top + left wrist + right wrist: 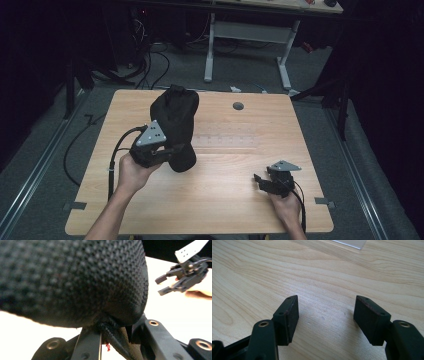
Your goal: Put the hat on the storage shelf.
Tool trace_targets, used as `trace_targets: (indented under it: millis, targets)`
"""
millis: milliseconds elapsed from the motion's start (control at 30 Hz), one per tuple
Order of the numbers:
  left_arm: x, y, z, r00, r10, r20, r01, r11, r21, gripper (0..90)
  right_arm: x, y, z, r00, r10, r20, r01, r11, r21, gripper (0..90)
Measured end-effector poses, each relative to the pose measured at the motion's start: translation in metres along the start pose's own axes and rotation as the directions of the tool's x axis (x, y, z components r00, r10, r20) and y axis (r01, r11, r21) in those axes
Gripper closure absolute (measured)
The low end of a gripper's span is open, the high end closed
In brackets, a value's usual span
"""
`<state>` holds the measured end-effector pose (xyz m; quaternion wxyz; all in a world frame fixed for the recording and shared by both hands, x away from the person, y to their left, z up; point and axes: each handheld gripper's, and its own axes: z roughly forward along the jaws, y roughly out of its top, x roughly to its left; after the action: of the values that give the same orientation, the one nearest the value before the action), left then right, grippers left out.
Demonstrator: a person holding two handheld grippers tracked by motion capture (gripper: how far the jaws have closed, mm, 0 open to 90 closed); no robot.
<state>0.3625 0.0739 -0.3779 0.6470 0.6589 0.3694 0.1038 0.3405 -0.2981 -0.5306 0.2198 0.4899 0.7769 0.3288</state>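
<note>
High view: left tongs point(172, 150) pinching the black bag point(176, 120) (its hem) at nine o'clock on the desk point(225, 200); right tongs point(260, 181) spread, at four o'clock.

High view dim, dark surroundings, pale wooden tabletop point(225, 175) evenly lit from above. Left gripper view: black woven fabric bag point(75, 280) blurred up close, tabletop blown out white. Right gripper view sharp, soft shadows under jaws.

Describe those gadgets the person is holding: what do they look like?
Each hand holds a black two-jaw gripper. The left gripper and the right gripper each carry a grey three-cornered plate on top and trail a black cable. The jaws end in flat dark pads. The forearms are bare, without sleeves.
</note>
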Motion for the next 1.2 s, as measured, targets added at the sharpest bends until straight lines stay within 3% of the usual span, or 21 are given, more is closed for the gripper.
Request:
trace_targets:
  millis: [300, 667, 833, 1033, 1200]
  targets:
    - [0.011, 0.013, 0.010, 0.9959, 0.069, -0.059, -0.070, 0.9975, -0.013, 76.4, 0.001, 0.000, 0.000, 1.0000, 0.001, -0.003, -0.001, 1.0000, 0.001, 36.1]
    - [0.020, 0.017, 0.035, 0.9818, 0.162, -0.098, -0.160, 0.9866, 0.030, 76.3, 0.002, -0.001, 0.000, 1.0000, 0.001, -0.003, -0.001, 1.0000, 0.002, 35.8]
    - [0.026, 0.019, 0.046, 0.9784, 0.176, -0.107, -0.174, 0.9842, 0.032, 76.2, 0.002, -0.001, -0.001, 1.0000, -0.004, -0.004, 0.004, 1.0000, 0.002, 35.6]
    - [0.034, 0.018, 0.061, 0.9659, 0.222, -0.133, -0.218, 0.9749, 0.045, 76.2, 0.002, -0.001, -0.001, 1.0000, -0.008, -0.005, 0.008, 1.0000, 0.002, 35.3]
    - [0.040, 0.016, 0.070, 0.9631, 0.231, -0.138, -0.228, 0.9729, 0.036, 76.0, 0.003, -0.001, -0.001, 1.0000, -0.002, -0.008, 0.002, 1.0000, 0.004, 35.0]
